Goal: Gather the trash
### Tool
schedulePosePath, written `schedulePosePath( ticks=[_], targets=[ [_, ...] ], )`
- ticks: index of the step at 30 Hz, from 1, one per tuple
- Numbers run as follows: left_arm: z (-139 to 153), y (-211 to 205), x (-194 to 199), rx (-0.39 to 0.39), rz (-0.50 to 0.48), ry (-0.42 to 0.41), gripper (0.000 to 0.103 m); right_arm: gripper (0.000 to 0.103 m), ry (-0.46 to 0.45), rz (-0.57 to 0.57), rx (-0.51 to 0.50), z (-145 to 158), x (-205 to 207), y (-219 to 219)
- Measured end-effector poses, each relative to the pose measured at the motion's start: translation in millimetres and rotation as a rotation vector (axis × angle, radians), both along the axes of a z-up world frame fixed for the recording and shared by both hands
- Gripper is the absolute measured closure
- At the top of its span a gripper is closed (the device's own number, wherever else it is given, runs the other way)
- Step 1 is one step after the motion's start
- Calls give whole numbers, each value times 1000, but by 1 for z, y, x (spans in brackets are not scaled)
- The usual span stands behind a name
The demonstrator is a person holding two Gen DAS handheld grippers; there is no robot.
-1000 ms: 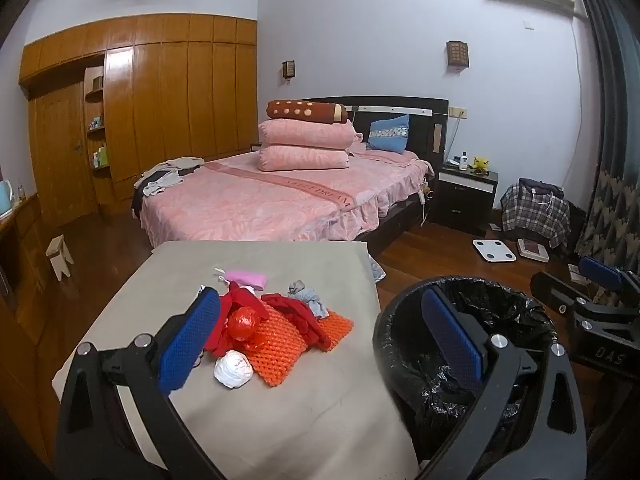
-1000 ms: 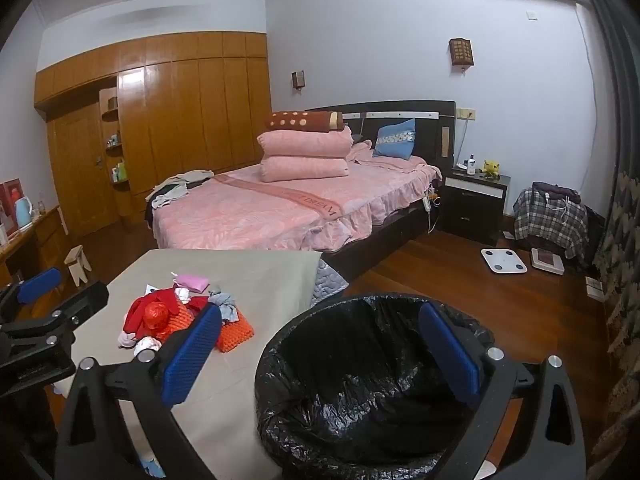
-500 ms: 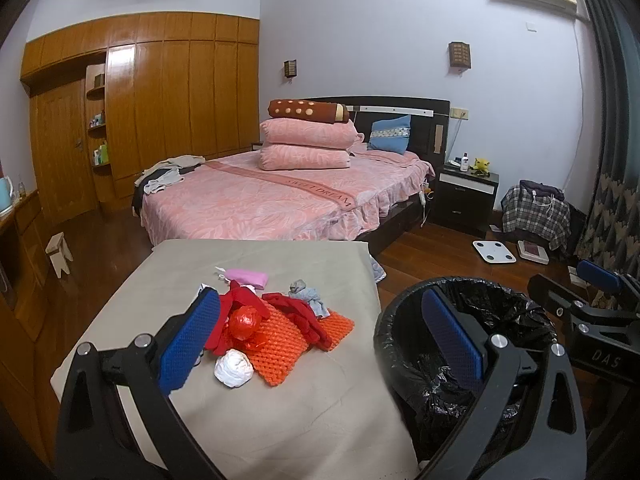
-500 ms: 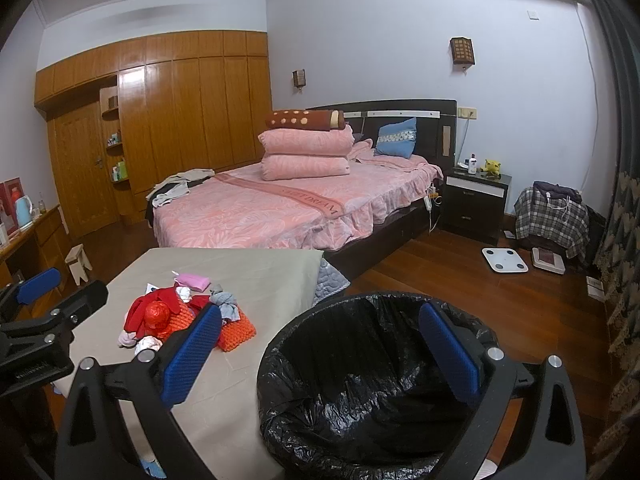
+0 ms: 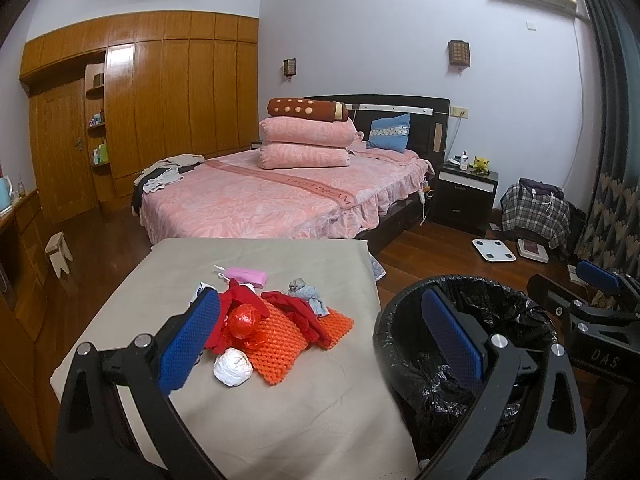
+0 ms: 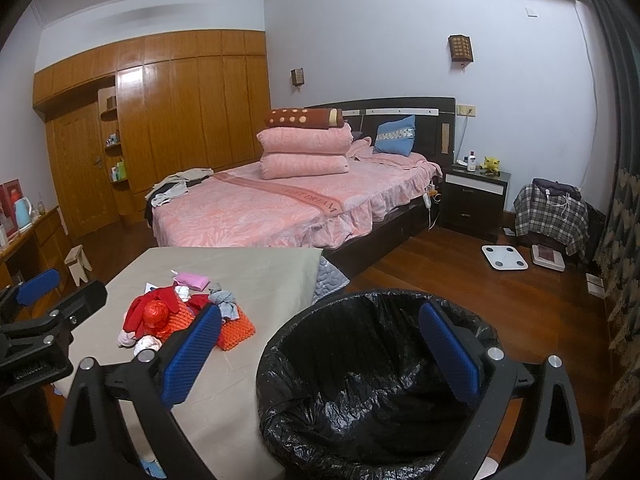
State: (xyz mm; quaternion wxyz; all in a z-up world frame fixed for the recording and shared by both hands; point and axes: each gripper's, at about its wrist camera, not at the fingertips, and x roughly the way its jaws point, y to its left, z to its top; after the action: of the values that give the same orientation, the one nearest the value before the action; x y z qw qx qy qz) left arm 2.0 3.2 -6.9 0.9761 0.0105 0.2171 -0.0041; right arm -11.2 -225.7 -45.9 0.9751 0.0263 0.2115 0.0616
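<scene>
A pile of trash lies on the grey-clothed table (image 5: 280, 408): an orange knit pad (image 5: 288, 332), a red foil ball (image 5: 242, 320), a white crumpled wad (image 5: 233, 367), red cloth (image 5: 298, 310), a grey rag (image 5: 310, 294) and a pink packet (image 5: 246, 276). The pile also shows in the right wrist view (image 6: 176, 316). A bin with a black bag (image 6: 360, 380) stands right of the table. My left gripper (image 5: 320, 340) is open and empty, above the table's near part. My right gripper (image 6: 320, 352) is open and empty, over the bin's near rim.
A pink bed (image 5: 280, 200) stands behind the table. A black nightstand (image 5: 466, 196), a white scale (image 5: 494, 250) and a plaid bag (image 5: 536, 212) are on the wood floor at right. A small stool (image 5: 58, 254) and a wooden wardrobe (image 5: 160, 112) are at left.
Both grippers have barely moved; the views have shifted very slightly. Nothing was picked up or let go.
</scene>
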Motion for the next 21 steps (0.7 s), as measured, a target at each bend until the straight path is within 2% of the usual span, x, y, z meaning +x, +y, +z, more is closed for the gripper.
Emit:
schedulePosePath(
  ticks=[21],
  targets=[
    [-7,-4,2,-8,0,6,5,6,4,0,1,-2,3,0]
  ],
)
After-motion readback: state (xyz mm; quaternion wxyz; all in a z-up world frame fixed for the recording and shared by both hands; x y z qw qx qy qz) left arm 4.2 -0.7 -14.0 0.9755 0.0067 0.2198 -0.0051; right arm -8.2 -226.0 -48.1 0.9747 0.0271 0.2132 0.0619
